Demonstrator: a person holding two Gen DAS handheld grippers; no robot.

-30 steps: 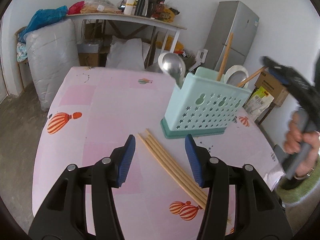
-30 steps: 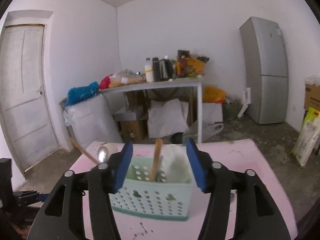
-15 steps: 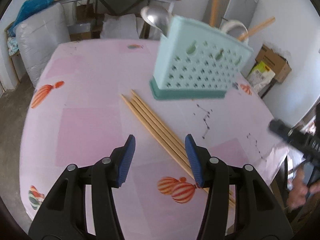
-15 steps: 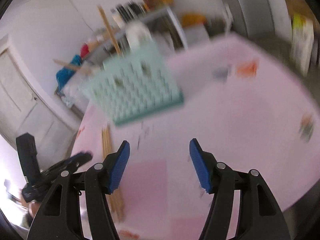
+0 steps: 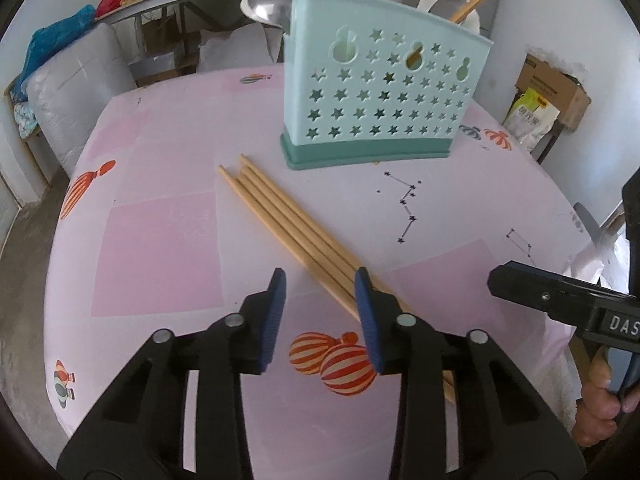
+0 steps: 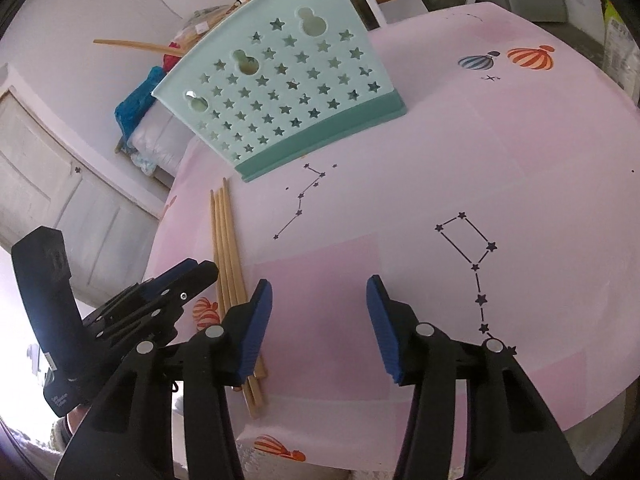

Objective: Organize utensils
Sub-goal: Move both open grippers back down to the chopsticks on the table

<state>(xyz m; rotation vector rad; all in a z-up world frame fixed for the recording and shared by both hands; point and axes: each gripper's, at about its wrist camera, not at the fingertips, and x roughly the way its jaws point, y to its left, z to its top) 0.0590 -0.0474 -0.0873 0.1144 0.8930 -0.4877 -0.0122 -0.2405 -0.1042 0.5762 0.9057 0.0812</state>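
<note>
Both tongs lower than a second ago, left tongs [image 5: 320,280] closing over chopsticks [image 5: 288,220], pinching nothing yet, right tongs [image 6: 320,286] closing, empty, four chopsticks bundled flat before holder [image 5: 380,92].

Matt wooden chopsticks [image 5: 288,220], smooth mint plastic caddy [image 5: 380,96] with star cut-outs, glossy metal ladle [image 5: 268,4], pink printed cloth on the surface [image 5: 160,240]

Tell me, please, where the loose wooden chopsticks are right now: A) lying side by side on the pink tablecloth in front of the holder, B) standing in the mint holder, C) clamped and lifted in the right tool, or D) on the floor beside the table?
A: the chopsticks lie flat in a bundle on the tablecloth, in front of the holder and apart from its base.
</note>
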